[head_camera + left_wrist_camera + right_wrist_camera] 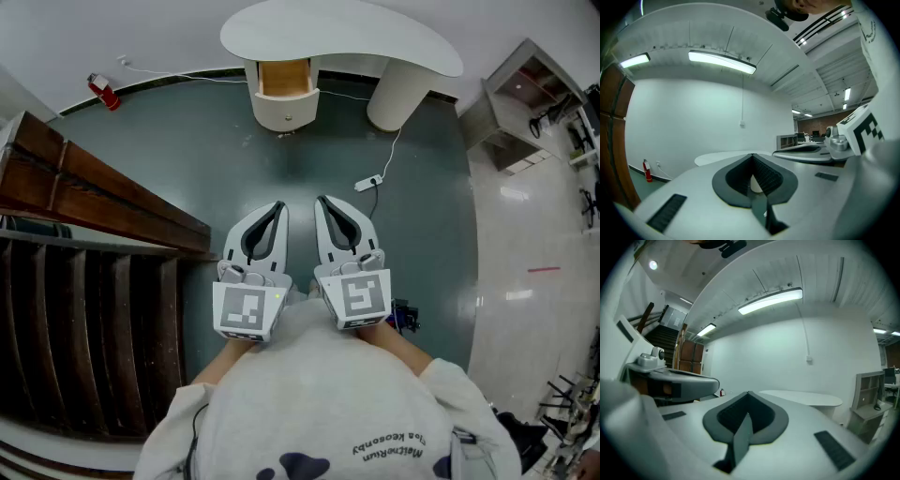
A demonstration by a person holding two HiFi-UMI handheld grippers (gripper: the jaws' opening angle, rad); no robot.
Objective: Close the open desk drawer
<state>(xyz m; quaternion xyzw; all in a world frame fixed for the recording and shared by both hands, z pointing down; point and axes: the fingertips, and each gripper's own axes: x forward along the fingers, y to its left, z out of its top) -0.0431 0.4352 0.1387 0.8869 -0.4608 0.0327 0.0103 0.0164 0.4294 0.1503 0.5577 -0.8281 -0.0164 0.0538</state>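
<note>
We have not started on the drawer (284, 80) in any way the views show. It stands pulled out of the white desk (337, 33), its wooden inside open to us from above, at the far side of the dark floor (281, 159). Our left gripper (278, 205) and right gripper (322, 201) sit side by side close to our body, well apart from the desk, both pointing toward it. Each is clenched, tips together, with nothing between them; the gripper views show only the room beyond. So we judge the whole task is left: we must cross the floor, bring a gripper to the drawer front and push it in flush. A power strip (367, 183) and its cord lie on the floor along the way.
</note>
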